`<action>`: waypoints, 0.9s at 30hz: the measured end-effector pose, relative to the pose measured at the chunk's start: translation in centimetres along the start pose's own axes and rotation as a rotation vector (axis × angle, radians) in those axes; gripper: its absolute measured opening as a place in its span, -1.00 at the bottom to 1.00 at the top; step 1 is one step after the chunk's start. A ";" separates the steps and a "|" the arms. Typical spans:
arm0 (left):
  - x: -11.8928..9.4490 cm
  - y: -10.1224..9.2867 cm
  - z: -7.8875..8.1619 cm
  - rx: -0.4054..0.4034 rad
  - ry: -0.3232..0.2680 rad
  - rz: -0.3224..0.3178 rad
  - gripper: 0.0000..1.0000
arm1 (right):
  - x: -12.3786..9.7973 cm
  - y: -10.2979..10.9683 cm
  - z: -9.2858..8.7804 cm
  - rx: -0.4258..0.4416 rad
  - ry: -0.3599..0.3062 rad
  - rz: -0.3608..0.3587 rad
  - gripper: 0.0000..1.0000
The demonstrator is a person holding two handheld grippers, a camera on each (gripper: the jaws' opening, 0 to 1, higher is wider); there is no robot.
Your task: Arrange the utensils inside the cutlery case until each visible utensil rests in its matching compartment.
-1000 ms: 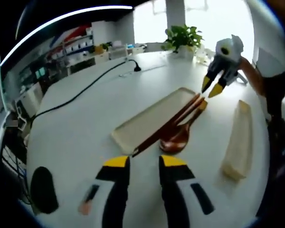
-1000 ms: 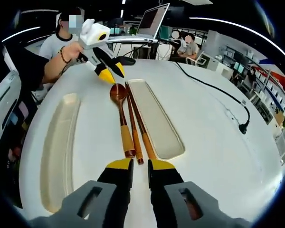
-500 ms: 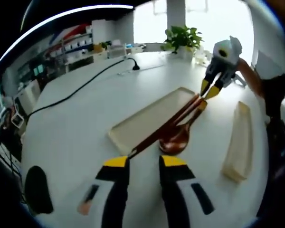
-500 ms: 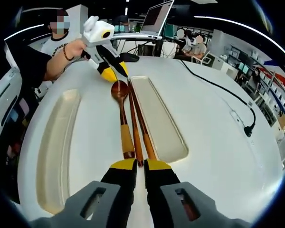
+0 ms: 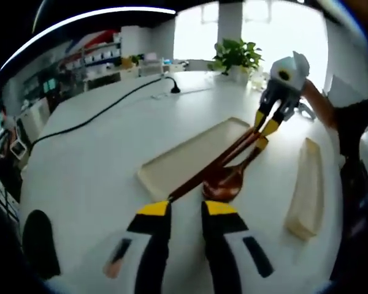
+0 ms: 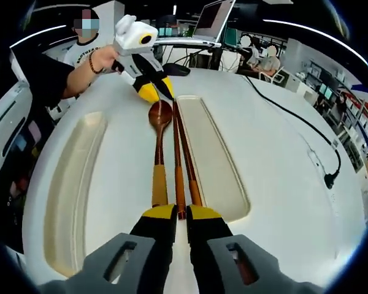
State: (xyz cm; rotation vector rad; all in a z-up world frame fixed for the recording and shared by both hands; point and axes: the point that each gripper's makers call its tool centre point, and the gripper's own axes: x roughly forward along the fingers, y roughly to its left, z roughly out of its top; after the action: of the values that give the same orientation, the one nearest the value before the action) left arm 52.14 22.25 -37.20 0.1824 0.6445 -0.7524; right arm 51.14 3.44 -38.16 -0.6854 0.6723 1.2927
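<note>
Two brown chopsticks [image 6: 178, 153] and a wooden spoon [image 6: 159, 153] lie side by side on the white table, along the long edge of the shallow cream case tray [image 6: 218, 165]. My right gripper [image 6: 181, 212] is shut on the near ends of the chopsticks. The spoon handle ends at its left jaw. In the left gripper view, the right gripper [image 5: 264, 121] pinches the far ends of the chopsticks [image 5: 221, 162]. My left gripper [image 5: 185, 209] is open, just short of the chopstick tips and the spoon bowl [image 5: 224, 184]. From the right gripper view, the left gripper [image 6: 157, 90] hovers over the spoon bowl.
A second cream tray [image 6: 73, 177], [image 5: 306, 184] lies parallel on the spoon's other side. A black cable [image 5: 98, 113] crosses the table. A potted plant [image 5: 236, 49] and a laptop [image 6: 214, 18] stand at opposite far edges. A person's arm [image 6: 80, 67] holds the left gripper.
My right jaws have closed in on the near chopstick ends. Both grippers have drawn closer to the utensils, which now lie straighter along the tray edge.
</note>
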 end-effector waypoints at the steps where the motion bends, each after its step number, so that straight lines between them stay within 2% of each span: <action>1: 0.0 0.0 0.0 -0.002 -0.003 -0.002 -0.58 | 0.1 0.1 0.1 -0.014 0.000 0.004 -0.89; 11: -0.4 -0.3 -0.2 0.010 -0.022 0.006 -0.52 | 0.3 0.3 0.8 -0.023 0.008 0.011 -0.91; 18: -1.3 0.3 -0.7 0.021 -0.033 0.060 -0.37 | 0.2 0.1 1.0 -0.014 -0.006 0.006 -0.92; 19: -1.4 0.4 -0.6 0.006 -0.044 0.066 -0.36 | 0.2 0.1 1.1 0.002 -0.014 0.005 -0.92; 21: -1.5 0.6 -0.1 -0.090 -0.100 0.059 -0.39 | 0.1 0.2 1.4 0.004 -0.033 0.008 -0.92; 24: -1.8 0.6 0.2 -0.278 -0.157 -0.001 -0.35 | -0.1 0.2 1.6 -0.004 -0.043 0.002 -0.92; 27: -2.2 0.4 0.5 -0.406 -0.200 -0.044 -0.34 | -0.4 0.3 1.8 -0.010 -0.060 -0.001 -0.92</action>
State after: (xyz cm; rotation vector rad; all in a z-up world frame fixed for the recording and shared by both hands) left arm 51.42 23.66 -35.50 -0.2767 0.5982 -0.6573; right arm 50.94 4.65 -36.69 -0.6525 0.6166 1.3118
